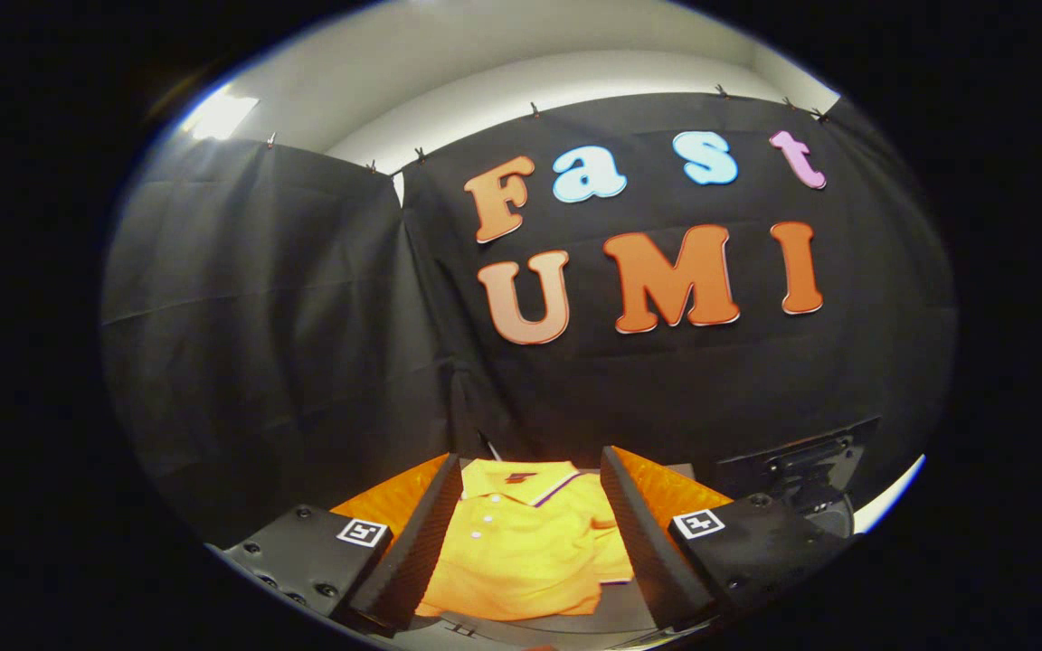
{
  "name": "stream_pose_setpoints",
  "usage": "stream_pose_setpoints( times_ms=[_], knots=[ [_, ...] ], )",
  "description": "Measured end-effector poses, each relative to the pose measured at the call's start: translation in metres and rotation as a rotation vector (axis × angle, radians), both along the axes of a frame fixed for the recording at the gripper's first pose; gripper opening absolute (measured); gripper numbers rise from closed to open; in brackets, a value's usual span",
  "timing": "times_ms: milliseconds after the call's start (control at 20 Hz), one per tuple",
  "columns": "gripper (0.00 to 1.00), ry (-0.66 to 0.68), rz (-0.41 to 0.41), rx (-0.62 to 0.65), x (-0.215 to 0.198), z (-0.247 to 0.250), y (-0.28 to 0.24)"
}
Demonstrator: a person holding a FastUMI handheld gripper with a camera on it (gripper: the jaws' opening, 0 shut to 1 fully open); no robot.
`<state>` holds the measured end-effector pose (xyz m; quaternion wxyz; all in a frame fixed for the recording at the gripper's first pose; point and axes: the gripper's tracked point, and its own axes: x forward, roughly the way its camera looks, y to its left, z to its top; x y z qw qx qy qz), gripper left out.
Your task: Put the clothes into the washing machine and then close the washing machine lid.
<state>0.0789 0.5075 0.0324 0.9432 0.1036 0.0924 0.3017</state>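
1. The gripper is standing released, its two ribbed black fingers spread wide and touching nothing.
2. An orange polo shirt is lying flat in the gap between the fingers, collar toward 12 o'clock and hem toward 6 o'clock.
3. The shirt's side edges are running under or behind the inner faces of both fingers; whether they are touching cannot be told.
4. The shirt is resting on a grey surface, a bare strip of which is showing at 5 o'clock from the shirt.
5. A black hinged part is sitting at 2 o'clock from the shirt, beyond the right finger; what it belongs to cannot be told.
6. The black cloth wall is hanging close behind the shirt at 12 o'clock, bounding the room ahead.
7. A white wall is showing above the cloth.
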Motion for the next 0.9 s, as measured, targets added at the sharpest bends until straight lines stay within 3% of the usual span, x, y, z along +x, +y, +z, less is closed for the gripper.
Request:
stream_pose_setpoints(
  times_ms=[200, 450, 800, 900],
  knots=[
    [0.99, 0.093, 0.070, -0.061, 0.013, -0.040, 0.056],
    [0.99, 0.172, 0.066, -0.186, 0.026, -0.096, 0.090],
    [0.97, 0.276, 0.087, -0.356, 0.032, -0.169, 0.104],
    [0.97, 0.236, 0.096, -0.312, 0.032, -0.164, 0.106]
  ],
)
